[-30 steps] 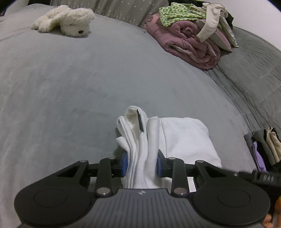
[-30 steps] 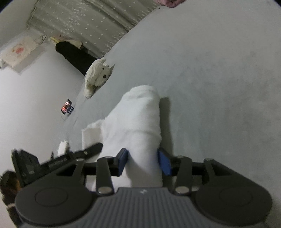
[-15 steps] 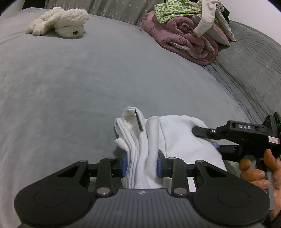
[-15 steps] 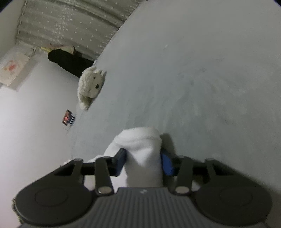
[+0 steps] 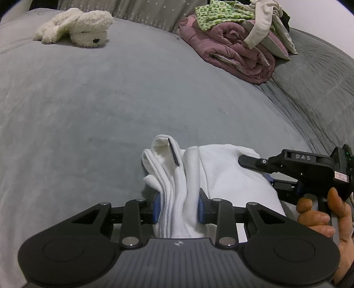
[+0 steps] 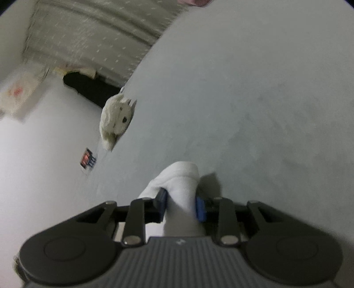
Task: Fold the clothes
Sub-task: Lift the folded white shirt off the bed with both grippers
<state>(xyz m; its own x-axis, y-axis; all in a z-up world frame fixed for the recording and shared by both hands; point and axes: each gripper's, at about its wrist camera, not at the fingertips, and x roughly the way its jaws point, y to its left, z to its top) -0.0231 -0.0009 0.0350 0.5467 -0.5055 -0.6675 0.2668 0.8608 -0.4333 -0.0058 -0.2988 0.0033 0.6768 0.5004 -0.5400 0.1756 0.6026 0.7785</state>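
A soft white knit garment point(image 5: 223, 177), folded into thick layers, lies near the front edge of a wide bed covered in a smooth, velvety grey blanket point(image 5: 99, 99). The left gripper point(image 5: 178, 207), black plastic with blue pads, is clamped on a bunched stack of the garment's folded edges, which stand up in rounded ridges with a thin dark strip showing in one fold. The right gripper point(image 6: 181, 205), built the same, pinches a rounded roll of the same white cloth between its blue pads.

The left wrist view shows the whole bed. A fluffy cream plush toy point(image 5: 77, 27) lies at the far left corner. At the far right edge sits a rolled mauve quilt point(image 5: 234, 51), puffy and creased, topped with a green-and-white patterned cloth point(image 5: 219, 13) and a pale beige garment point(image 5: 263, 22). A darker grey quilted cover point(image 5: 320, 84) lies along the right side. This view also shows the right gripper from the side, held in a person's hand point(image 5: 325, 215).

The right wrist view is tilted and blurred. It alone shows a pale wall point(image 6: 39, 155) beyond the bed's left edge, a small red-and-blue item point(image 6: 88, 159) on it, and a grey speckled curtain point(image 6: 93, 33).
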